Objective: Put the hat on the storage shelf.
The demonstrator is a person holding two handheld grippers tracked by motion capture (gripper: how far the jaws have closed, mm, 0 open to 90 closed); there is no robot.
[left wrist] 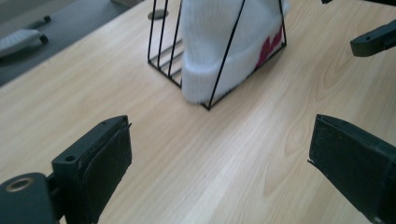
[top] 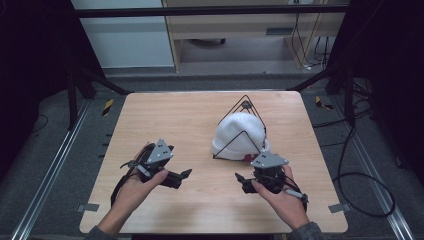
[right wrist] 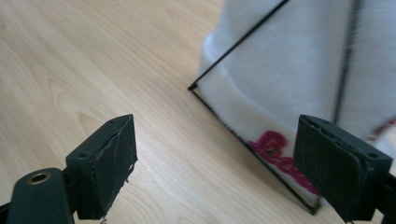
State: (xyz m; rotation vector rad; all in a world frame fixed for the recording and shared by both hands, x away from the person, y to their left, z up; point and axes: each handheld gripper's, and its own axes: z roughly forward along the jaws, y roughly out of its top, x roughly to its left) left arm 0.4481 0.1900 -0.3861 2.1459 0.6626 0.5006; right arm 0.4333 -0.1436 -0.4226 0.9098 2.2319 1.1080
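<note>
Nearest the lower edge of the high view, we see 2 forearms enter and each hand grasp 1 tong-like tool. The left gripper hovers above the wooden table at its left front, jaws pointing right toward the table's middle; in the left gripper view we see its 2 black pads standing wide apart with bare wood between them. The right gripper sits at the right front, jaws pointing left, so the 2 tools face each other with a gap between their tips. In the right gripper view we find its jaws wide as well, gripping nothing, with the wood grain and a lower corner of the stand showing between them.

Just beyond the right gripper stands the white knit beanie, seated inside a black wire pyramid stand slightly right of the table's centre. Pink lettering marks the beanie's folded brim, close to the right gripper's far pad. Beyond the table, we note a grey floor and trailing cables.
</note>
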